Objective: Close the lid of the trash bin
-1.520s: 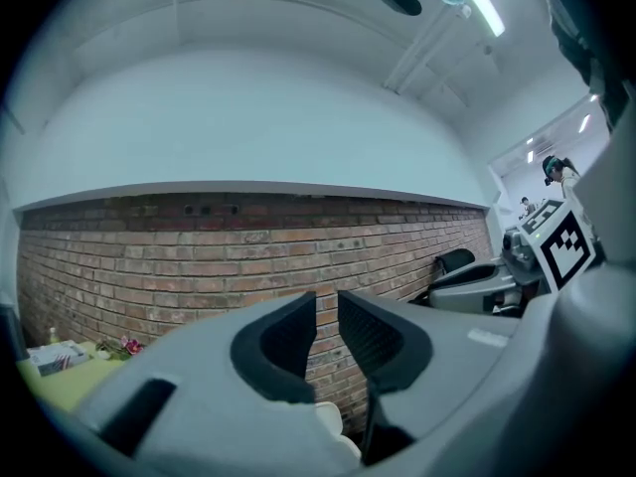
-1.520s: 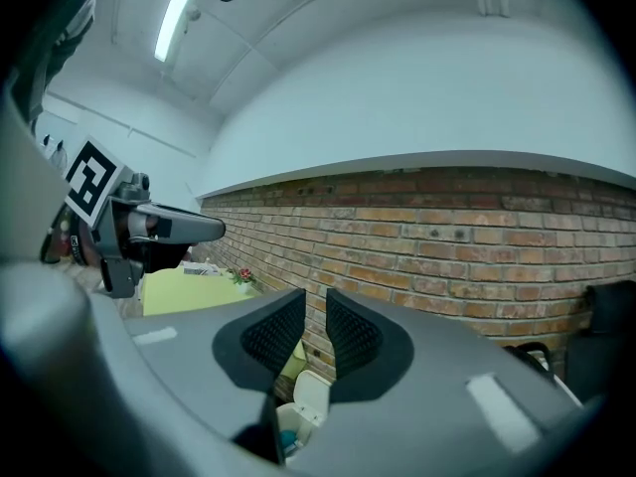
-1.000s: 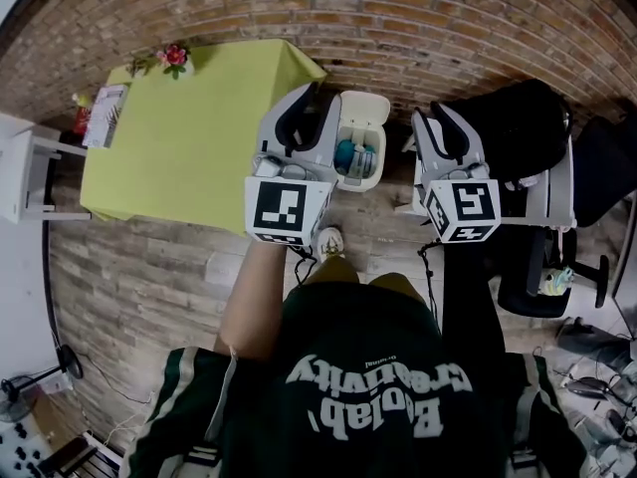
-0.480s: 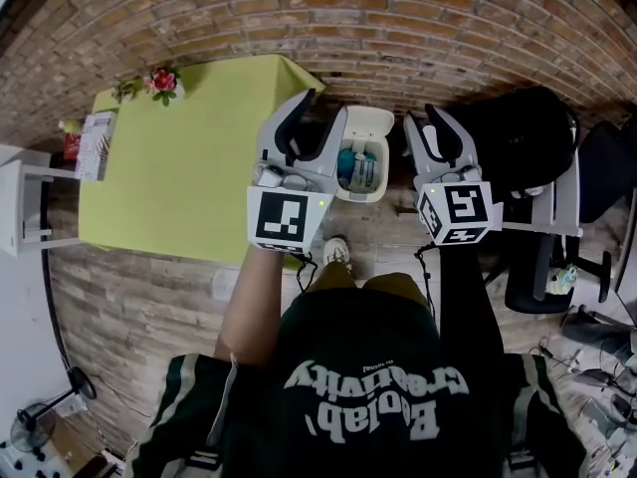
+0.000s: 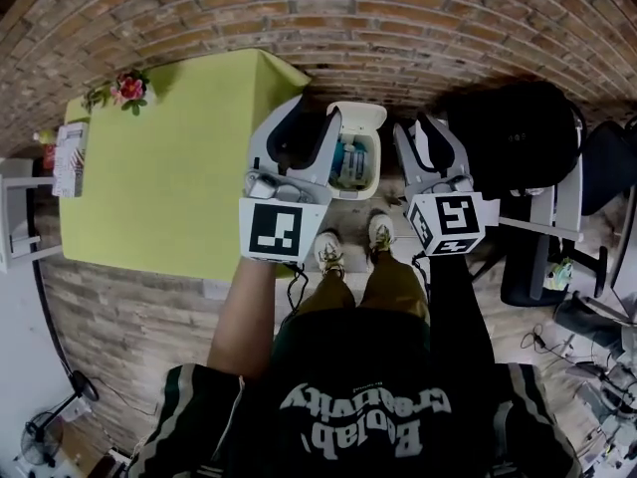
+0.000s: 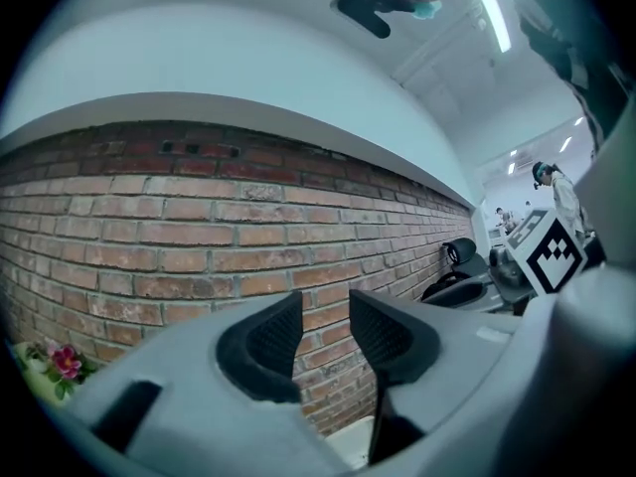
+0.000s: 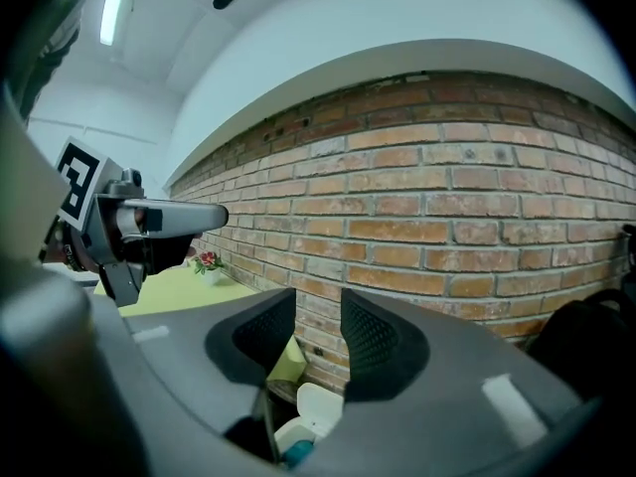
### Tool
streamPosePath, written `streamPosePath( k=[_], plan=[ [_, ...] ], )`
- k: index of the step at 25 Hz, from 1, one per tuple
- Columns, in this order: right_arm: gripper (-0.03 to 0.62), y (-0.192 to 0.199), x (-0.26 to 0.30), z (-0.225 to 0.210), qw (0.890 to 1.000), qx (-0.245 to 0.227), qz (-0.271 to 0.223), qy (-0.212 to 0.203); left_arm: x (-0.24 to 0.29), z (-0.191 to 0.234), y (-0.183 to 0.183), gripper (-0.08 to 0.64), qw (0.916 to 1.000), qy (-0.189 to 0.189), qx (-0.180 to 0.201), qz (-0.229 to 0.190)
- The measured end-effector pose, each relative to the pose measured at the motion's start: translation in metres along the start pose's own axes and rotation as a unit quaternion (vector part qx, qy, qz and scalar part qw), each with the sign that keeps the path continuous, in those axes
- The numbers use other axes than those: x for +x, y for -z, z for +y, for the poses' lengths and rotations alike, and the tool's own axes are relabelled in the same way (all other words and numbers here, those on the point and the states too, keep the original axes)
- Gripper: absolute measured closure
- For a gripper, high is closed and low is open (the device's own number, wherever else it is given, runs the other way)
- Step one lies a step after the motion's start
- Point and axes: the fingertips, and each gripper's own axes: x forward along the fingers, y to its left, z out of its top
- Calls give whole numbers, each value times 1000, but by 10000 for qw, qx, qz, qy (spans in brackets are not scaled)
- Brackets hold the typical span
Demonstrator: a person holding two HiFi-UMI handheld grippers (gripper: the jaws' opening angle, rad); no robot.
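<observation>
Head view, right tongs (image 5: 418, 127) outstretched, opening, empty

Bright, even indoor light fills all 3 views, with only faint shadows. Above the brick wall (image 6: 199, 227), a ceiling strip lamp (image 6: 489, 8) glares white in both gripper views. The wall's courses bow hard toward the frame edges, where black vignette closes in. Below the wall, the body of the left gripper (image 6: 324, 308) lies soft, out of focus.
</observation>
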Motion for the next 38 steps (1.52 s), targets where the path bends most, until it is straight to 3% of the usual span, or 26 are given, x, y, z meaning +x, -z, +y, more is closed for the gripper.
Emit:
streamPosePath(
  k=[9, 16, 24, 38],
  plan=[
    [459, 35, 55, -32, 9992, 267, 136, -274, 46, 8, 31, 426, 9989, -357, -95, 296],
    [459, 53, 105, -51, 9956, 470, 286, -757, 79, 23, 54, 430, 9950, -859, -175, 477],
    [459, 87, 153, -68, 9901, 571, 522, -1174, 109, 29, 91, 454, 9913, -1062, -168, 763],
    [479, 177, 204, -76, 9796, 907, 1066, -1444, 126, 32, 164, 462, 9856, -1300, -319, 1029]
  ],
)
